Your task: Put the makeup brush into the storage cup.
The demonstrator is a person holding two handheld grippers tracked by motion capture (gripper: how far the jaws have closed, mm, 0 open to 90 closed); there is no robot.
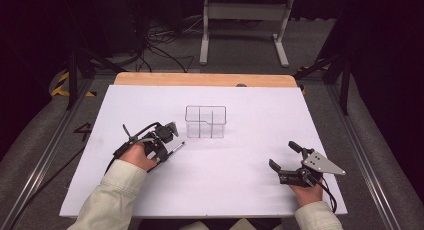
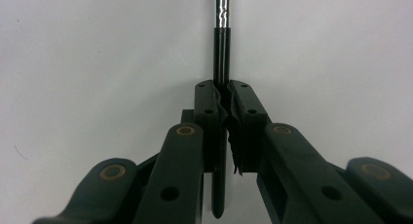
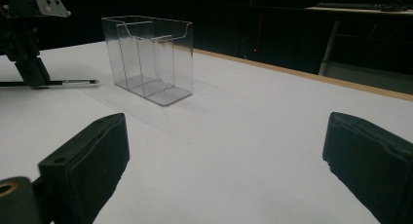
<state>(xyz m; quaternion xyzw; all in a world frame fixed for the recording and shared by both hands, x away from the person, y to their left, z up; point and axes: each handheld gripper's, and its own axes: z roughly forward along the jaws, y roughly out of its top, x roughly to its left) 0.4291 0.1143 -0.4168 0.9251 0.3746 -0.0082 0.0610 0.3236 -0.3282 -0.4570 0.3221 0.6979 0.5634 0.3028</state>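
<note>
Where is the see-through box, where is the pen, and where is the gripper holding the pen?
clear box (image 1: 205, 122), high view, on its front wall.
pen (image 2: 222, 48), left gripper view, on its black barrel.
left gripper (image 1: 169, 136), high view, between the fingertips shut on the pen.

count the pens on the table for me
1. The single pen lies low over the white table, left of the clear holder, clamped in the left tool. The holder's compartments look empty, though clear walls could hide something.
</note>
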